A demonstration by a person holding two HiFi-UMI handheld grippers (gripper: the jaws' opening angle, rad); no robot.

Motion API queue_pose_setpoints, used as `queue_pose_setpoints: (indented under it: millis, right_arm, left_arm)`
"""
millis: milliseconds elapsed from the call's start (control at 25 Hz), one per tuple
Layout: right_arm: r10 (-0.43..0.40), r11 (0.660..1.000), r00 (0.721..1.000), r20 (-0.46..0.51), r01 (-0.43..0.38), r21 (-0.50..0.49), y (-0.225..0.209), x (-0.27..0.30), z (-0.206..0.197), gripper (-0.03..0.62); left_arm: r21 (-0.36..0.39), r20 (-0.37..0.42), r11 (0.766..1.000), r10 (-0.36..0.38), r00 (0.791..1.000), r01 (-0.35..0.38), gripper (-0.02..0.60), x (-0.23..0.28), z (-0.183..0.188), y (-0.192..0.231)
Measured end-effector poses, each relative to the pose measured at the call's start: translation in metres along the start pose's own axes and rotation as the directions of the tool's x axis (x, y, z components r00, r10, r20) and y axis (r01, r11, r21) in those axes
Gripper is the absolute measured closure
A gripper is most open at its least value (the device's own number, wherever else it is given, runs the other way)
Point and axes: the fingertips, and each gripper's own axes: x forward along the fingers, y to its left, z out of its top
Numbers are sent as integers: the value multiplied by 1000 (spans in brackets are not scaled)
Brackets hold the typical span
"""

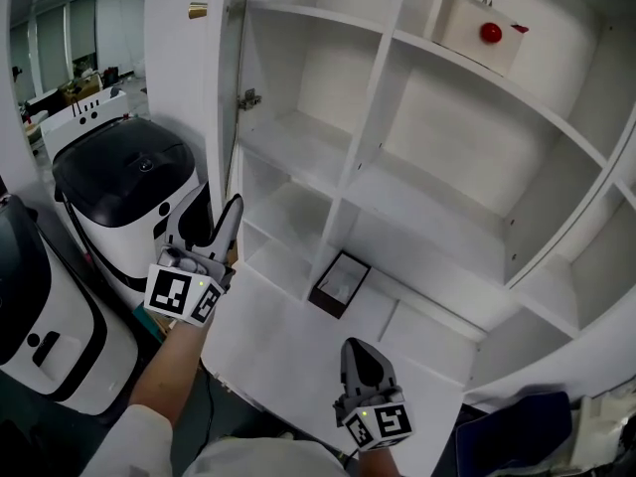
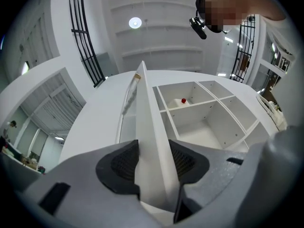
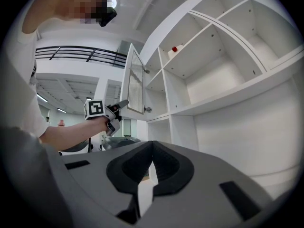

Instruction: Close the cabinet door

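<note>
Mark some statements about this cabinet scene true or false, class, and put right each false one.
1. The cabinet door stands open. True.
2. The right gripper holds the red ball. False: its jaws are together with nothing between them, and the red ball sits on a white box in an upper compartment.
3. The door's edge stands between the jaws of the left gripper. True.
4. The lower shelves hold nothing. False: a black-framed item lies on a lower shelf.
</note>
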Motion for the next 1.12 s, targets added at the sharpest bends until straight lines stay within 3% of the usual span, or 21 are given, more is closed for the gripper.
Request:
queue_pose_setpoints:
  millis: [360, 800, 1120]
  right_arm:
    - [-12, 1000, 1000, 13, 12, -1, -28, -8, 2, 594]
    - [-31, 999, 999, 14, 31, 11, -50, -19, 0, 595]
    - [-15, 1000, 1000, 17, 14, 19, -55, -15, -3, 594]
  left_arm:
    - [27, -33, 999, -27, 999, 28, 376, 34, -15, -47]
    - [55, -50, 998, -34, 998, 37, 357, 62, -30, -74]
    - [82, -124, 990, -101, 987, 111, 350, 83, -43, -92]
